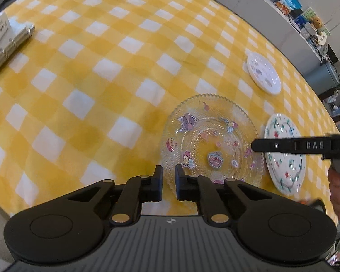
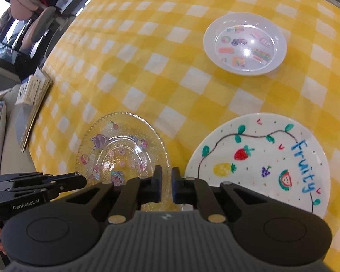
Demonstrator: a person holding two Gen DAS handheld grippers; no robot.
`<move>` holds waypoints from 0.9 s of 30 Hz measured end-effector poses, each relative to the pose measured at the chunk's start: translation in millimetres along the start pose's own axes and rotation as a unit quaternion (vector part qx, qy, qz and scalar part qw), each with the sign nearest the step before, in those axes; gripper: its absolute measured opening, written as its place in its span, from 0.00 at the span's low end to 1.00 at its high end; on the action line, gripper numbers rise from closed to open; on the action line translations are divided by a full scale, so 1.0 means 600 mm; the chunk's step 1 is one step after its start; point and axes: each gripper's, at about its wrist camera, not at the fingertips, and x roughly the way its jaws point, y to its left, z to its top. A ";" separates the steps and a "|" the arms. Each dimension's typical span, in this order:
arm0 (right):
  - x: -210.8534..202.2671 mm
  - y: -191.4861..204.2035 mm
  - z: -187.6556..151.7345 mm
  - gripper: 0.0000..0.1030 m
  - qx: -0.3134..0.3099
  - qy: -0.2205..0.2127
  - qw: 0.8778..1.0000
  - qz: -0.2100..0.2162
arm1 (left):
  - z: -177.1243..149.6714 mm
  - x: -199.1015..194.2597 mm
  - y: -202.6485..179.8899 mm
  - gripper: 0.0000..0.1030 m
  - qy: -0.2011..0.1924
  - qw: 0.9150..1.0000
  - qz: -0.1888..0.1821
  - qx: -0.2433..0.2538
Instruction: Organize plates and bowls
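The left gripper [image 1: 168, 174] has its jaws drawn almost together with only a thin slit between them. They sit at the near rim of the glass plate [image 1: 212, 140], but whether they pinch that rim cannot be told. The right gripper [image 2: 164, 176] shows the same narrow slit and holds nothing visible; it hovers low between the glass plate and the fruit plate [image 2: 260, 161], which lie side by side, close but apart. Coming in at the edge makes sense, since flat plates on a cloth offer only a rim to grab. Farther off sits the white sticker dish [image 2: 244, 43], well apart. All three lie flat and unstacked on the yellow checked worktop [image 1: 102, 68], so gathering them seems barely begun.
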 end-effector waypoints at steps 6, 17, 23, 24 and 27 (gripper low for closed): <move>0.004 -0.016 0.012 0.07 0.028 -0.017 0.999 0.023 | 0.033 0.004 0.012 0.08 -0.016 1.000 -0.002 -0.013; 0.006 -0.034 0.001 0.08 0.044 -0.033 0.997 0.052 | 0.022 0.015 0.014 0.15 -0.036 0.999 -0.030 -0.011; -0.002 -0.042 -0.008 0.06 0.068 -0.042 0.995 0.054 | 0.026 0.015 0.018 0.11 -0.045 0.998 -0.038 -0.023; -0.003 -0.043 -0.009 0.06 0.070 -0.043 0.995 0.053 | 0.027 0.013 0.016 0.10 -0.049 0.998 -0.039 -0.022; -0.011 -0.048 -0.013 0.06 0.079 -0.051 0.994 0.053 | 0.030 0.006 0.005 0.10 -0.057 0.998 -0.037 -0.016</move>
